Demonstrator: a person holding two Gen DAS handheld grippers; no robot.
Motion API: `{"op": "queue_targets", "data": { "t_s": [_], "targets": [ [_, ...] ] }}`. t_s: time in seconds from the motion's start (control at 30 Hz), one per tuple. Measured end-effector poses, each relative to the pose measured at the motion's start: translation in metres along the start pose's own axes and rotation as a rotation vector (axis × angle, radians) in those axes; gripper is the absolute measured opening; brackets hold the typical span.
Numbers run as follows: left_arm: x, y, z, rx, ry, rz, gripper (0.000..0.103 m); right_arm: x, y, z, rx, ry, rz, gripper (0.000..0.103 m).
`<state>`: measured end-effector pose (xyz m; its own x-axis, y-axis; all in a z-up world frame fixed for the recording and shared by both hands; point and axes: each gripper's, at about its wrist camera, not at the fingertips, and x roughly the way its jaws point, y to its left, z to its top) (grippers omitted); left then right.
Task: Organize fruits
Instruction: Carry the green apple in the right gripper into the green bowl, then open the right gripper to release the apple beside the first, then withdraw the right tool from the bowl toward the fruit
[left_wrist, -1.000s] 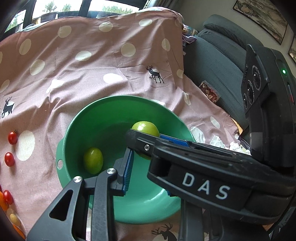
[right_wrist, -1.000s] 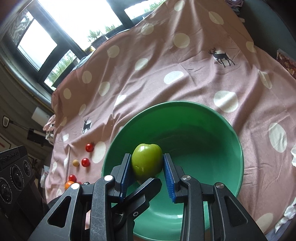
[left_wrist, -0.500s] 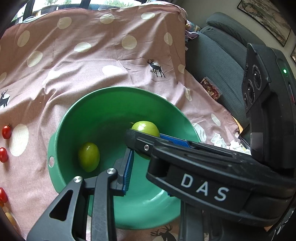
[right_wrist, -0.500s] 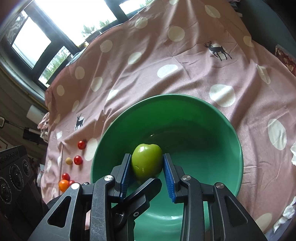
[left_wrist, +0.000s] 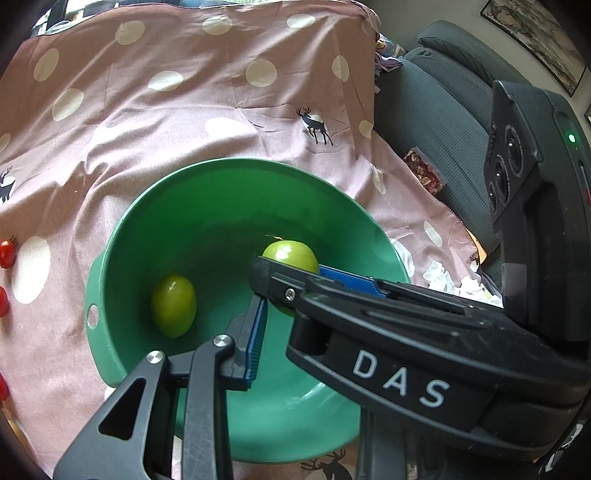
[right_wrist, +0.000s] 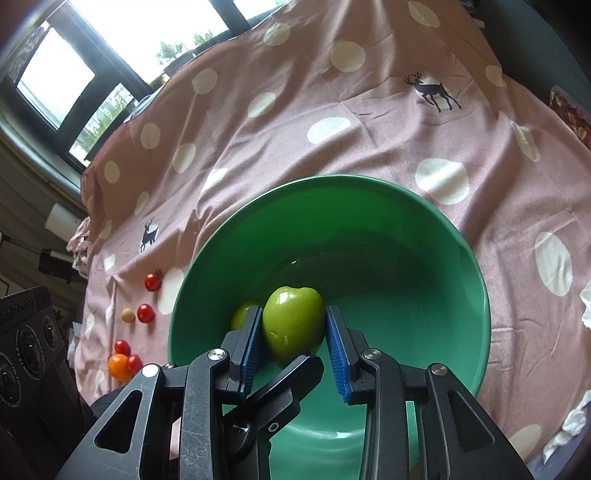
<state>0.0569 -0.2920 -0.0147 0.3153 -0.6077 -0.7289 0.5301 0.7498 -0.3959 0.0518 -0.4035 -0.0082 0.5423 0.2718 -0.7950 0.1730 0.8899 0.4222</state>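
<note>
A green bowl (left_wrist: 122, 258) (right_wrist: 461, 251) sits on a pink polka-dot cloth. My right gripper (right_wrist: 293, 339) is shut on a green apple (right_wrist: 293, 325) and holds it inside the bowl; the apple also shows in the left wrist view (left_wrist: 290, 254) behind the right gripper's body (left_wrist: 406, 354). A second green fruit (left_wrist: 173, 310) (right_wrist: 242, 314) lies on the bowl floor to the left. Only one blue-padded finger (left_wrist: 256, 332) of my left gripper shows over the bowl; its other finger is hidden behind the right gripper. Several cherry tomatoes (right_wrist: 146, 313) and an orange one (right_wrist: 118, 366) lie on the cloth left of the bowl.
A grey sofa (left_wrist: 443, 110) stands right of the cloth with a snack packet (left_wrist: 421, 171) on it. Crumpled white tissue (left_wrist: 439, 275) lies by the bowl's right side. Windows (right_wrist: 110, 55) are at the back. Red tomatoes (left_wrist: 6, 253) lie at the cloth's left edge.
My right gripper has lowered the apple deeper into the bowl, so the second fruit now shows beside it. The left wrist view has shifted right, and the tomatoes have slid toward its left edge.
</note>
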Motion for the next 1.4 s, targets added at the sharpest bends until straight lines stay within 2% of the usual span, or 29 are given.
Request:
{"op": "queue_targets", "data": {
  "t_s": [0.83,0.97,1.1,1.17,1.2,1.27,1.33,1.4],
  "targets": [
    [0.008,0.001,-0.001,-0.022,0.026,-0.003,0.029,0.007,-0.003,-0.001,-0.004,0.034,-0.029,0.037],
    [0.000,0.001,-0.002,-0.024,0.001,0.016,0.027,0.004,-0.002,-0.001,-0.008,0.026,-0.034,0.036],
    [-0.021,0.002,-0.005,-0.021,-0.039,0.002,0.029,-0.004,0.001,-0.002,-0.009,-0.001,-0.029,0.039],
    [-0.035,0.004,-0.007,-0.023,-0.064,0.004,0.033,-0.011,0.005,-0.002,-0.009,-0.028,-0.037,0.046],
    [-0.043,0.006,-0.009,-0.026,-0.080,0.005,0.036,-0.014,0.007,-0.002,-0.013,-0.043,-0.040,0.047],
    [-0.061,0.011,-0.014,-0.035,-0.114,0.015,0.053,-0.020,0.012,-0.003,-0.023,-0.071,-0.047,0.050],
    [-0.081,0.019,-0.020,-0.044,-0.156,0.037,0.060,-0.026,0.019,-0.004,-0.037,-0.100,-0.050,0.056],
    [-0.100,0.029,-0.026,-0.063,-0.191,0.070,0.068,-0.032,0.028,-0.005,-0.059,-0.130,-0.054,0.057]
  ]
}}
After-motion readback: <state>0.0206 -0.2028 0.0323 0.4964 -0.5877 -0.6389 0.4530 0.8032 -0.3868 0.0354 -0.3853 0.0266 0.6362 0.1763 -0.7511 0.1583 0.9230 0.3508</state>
